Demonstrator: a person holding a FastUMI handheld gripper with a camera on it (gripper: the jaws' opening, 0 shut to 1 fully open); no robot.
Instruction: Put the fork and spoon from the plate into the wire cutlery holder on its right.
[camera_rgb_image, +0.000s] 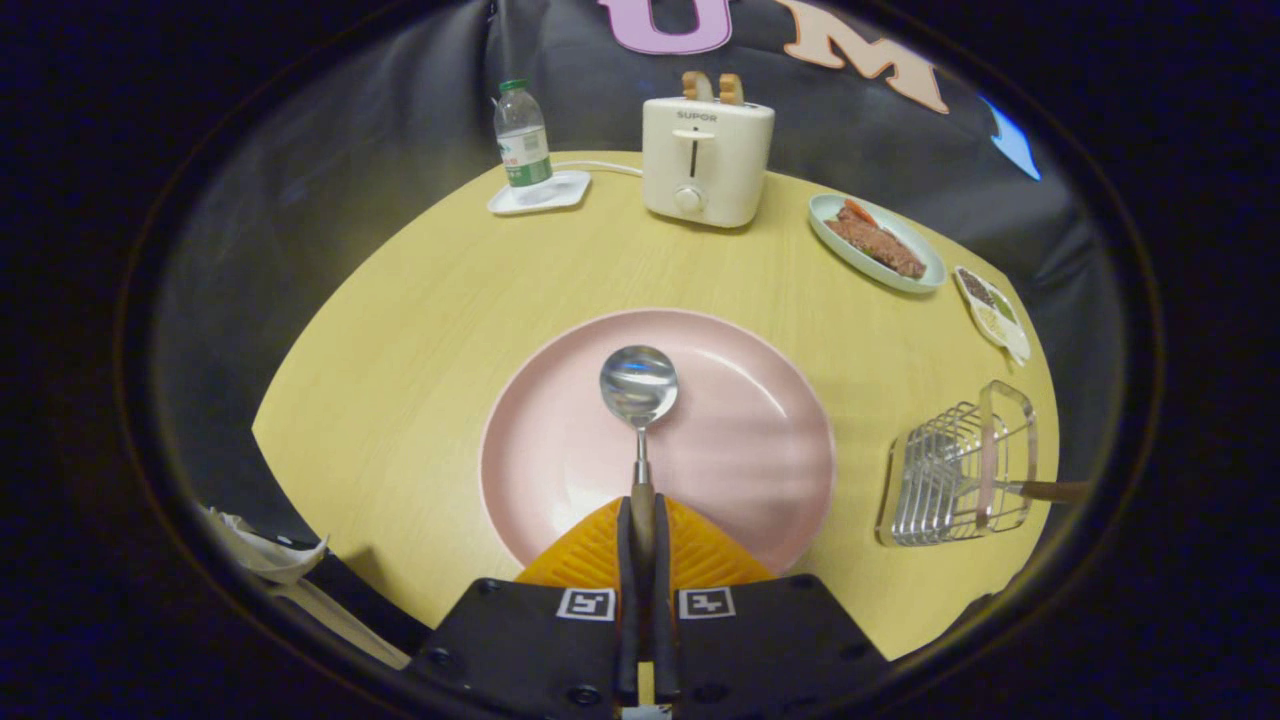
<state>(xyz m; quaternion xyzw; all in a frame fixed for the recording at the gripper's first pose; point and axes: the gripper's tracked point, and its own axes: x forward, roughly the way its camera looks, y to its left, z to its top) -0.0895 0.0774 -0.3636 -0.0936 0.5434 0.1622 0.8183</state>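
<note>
Your gripper (643, 520) is clenching the spoon (639, 400) by its handle, bowl pointing ahead over the pink plate (740, 440); the wire cutlery holder (945, 480) is standing right of it.

spoon (640, 400) over plate (740, 420), holder (955, 470) to rt (toaster (707, 160) behind)

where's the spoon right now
In the gripper view the spoon is clamped by its handle in the tool, bowl out ahead over the pink plate.
</note>
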